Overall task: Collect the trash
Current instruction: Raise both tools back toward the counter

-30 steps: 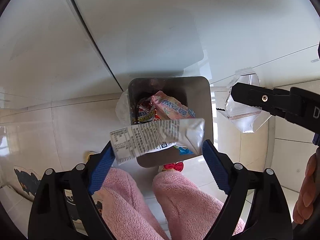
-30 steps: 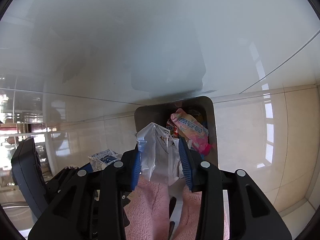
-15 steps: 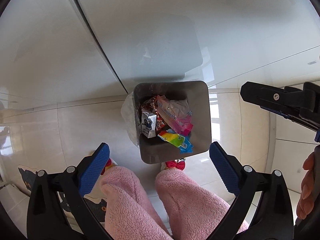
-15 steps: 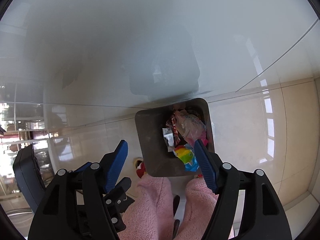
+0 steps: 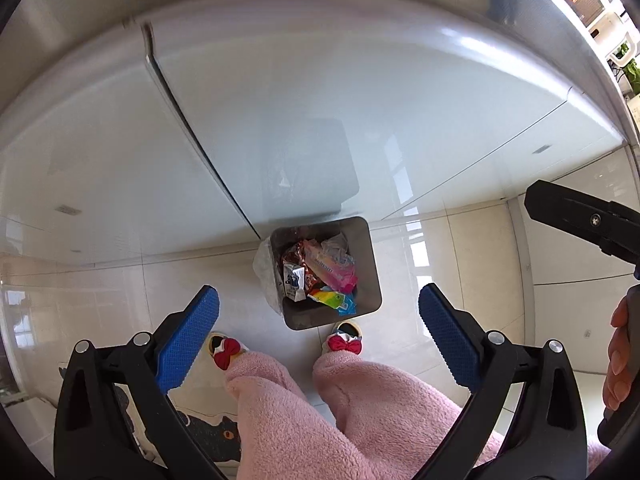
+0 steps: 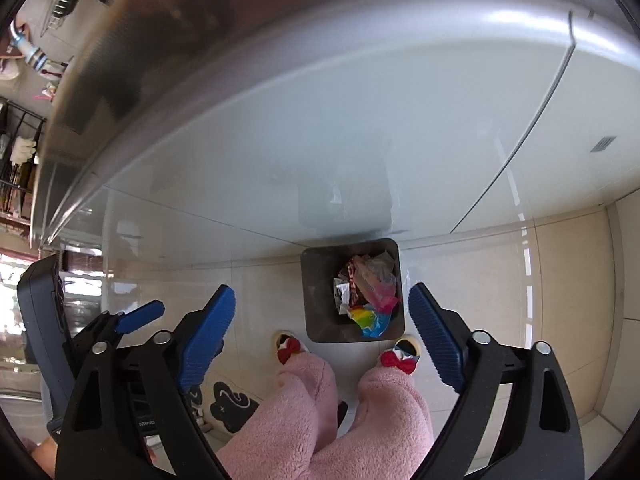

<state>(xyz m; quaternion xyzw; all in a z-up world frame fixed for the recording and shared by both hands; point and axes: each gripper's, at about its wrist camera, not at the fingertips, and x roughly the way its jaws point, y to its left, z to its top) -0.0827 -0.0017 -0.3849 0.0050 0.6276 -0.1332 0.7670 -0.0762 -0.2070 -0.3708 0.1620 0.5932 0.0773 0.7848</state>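
A grey square trash bin [image 5: 371, 276] stands on the tiled floor against white cabinet fronts, far below both grippers. Several bright snack wrappers [image 5: 320, 276] lie inside it, among them a pink packet, a rainbow one and a small white carton. My left gripper [image 5: 318, 295] hangs wide open above the bin with nothing between its blue pads. The right gripper [image 6: 320, 295] is also high above the bin [image 6: 316, 296]; its jaws are opening and hold nothing. One black finger [image 5: 580, 220] of the right gripper shows at the left wrist view's right edge.
A person's legs in pink fleece [image 5: 360, 408] and slippers with red bows [image 5: 224, 350] stand just in front of the bin. A steel counter edge [image 6: 360, 40] overhangs the cabinets. A cat-print mat [image 5: 216, 440] lies on the floor at left. A hand [image 5: 620, 360] grips the right handle.
The left gripper let its white wrapper fall and the right gripper released its clear packet; both now lie in the bin. Both grippers rose well away from the bin.
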